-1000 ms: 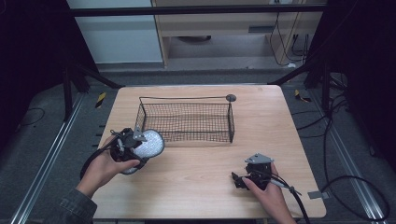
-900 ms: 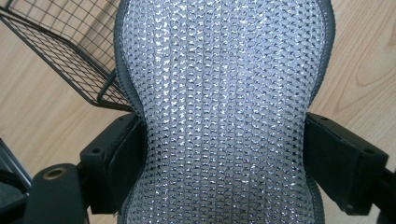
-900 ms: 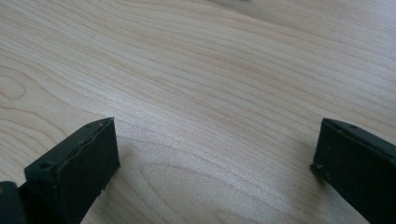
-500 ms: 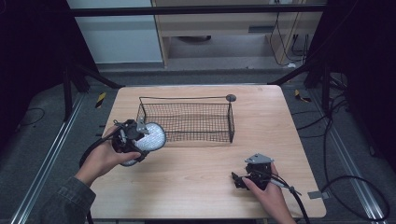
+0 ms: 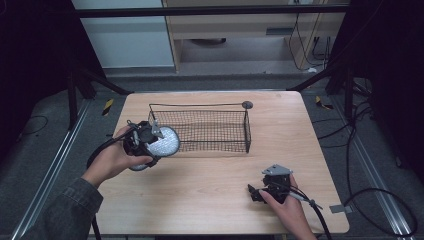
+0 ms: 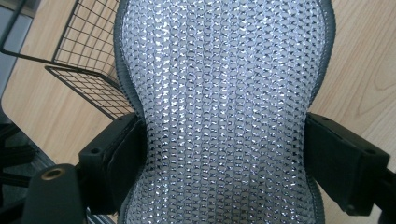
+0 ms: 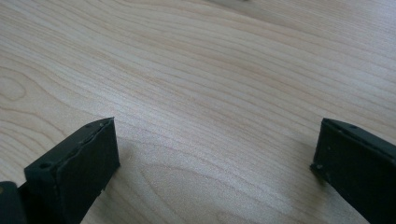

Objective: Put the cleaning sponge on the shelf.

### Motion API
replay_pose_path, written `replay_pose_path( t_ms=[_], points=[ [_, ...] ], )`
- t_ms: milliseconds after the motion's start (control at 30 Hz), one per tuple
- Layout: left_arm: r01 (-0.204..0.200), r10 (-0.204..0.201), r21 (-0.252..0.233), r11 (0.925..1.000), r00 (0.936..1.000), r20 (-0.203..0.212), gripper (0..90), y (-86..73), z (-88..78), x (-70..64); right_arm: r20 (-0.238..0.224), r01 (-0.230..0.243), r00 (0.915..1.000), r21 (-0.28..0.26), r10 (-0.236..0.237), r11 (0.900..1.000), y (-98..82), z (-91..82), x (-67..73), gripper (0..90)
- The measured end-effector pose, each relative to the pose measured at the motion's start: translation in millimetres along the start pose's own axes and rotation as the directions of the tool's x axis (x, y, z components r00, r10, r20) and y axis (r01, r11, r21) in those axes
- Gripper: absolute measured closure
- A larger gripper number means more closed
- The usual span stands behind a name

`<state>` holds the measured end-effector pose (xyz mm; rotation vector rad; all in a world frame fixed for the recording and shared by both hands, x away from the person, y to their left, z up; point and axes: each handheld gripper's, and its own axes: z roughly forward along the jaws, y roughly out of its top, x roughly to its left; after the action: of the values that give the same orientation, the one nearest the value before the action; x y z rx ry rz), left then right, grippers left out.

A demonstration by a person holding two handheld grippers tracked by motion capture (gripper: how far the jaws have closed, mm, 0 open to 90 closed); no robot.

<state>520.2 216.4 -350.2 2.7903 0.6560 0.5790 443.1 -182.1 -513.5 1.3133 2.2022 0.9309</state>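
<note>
Nearest, my right gripper [image 5: 257,192] rests on the table [image 5: 210,200], fingers [image 7: 74,163] spread wide, nothing between them. Left gripper [image 5: 145,142] pinches a round silver mesh pad [image 5: 162,141] at its waist, lifted clear just outside the wire basket's [image 5: 210,131] left end. Judgement: carry it higher over the rim, then release inside. Pad stands on edge, its face toward the camera; squeezed, its long axis runs along the fingers.

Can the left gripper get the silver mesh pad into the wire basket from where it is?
Probably yes. The left gripper holds the silver mesh pad right beside the wire basket, whose top is open, with nothing in between.
</note>
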Motion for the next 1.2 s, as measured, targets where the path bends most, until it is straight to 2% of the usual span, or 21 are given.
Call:
replay_pose_path(
  t_ms=[267,633,1200],
  points=[
    [-0.009,0.009,0.001,1.0000,0.9999,-0.011,15.4,6.0,-1.1,6.3,-0.001,0.003,1.0000,0.001,-0.003,1.000,0.3,0.3,0.1,0.4],
    [-0.009,0.008,-0.023,0.9997,0.9996,-0.028,15.4,16.3,-7.9,23.2,-0.002,0.005,1.0000,-0.001,-0.005,1.000,1.0,1.2,0.5,0.4],
    [-0.041,0.041,-0.014,0.9991,0.9979,-0.051,15.2,27.3,-10.7,35.0,-0.002,-0.004,1.0000,0.001,0.004,1.000,1.3,1.2,1.3,0.4]
  ],
)
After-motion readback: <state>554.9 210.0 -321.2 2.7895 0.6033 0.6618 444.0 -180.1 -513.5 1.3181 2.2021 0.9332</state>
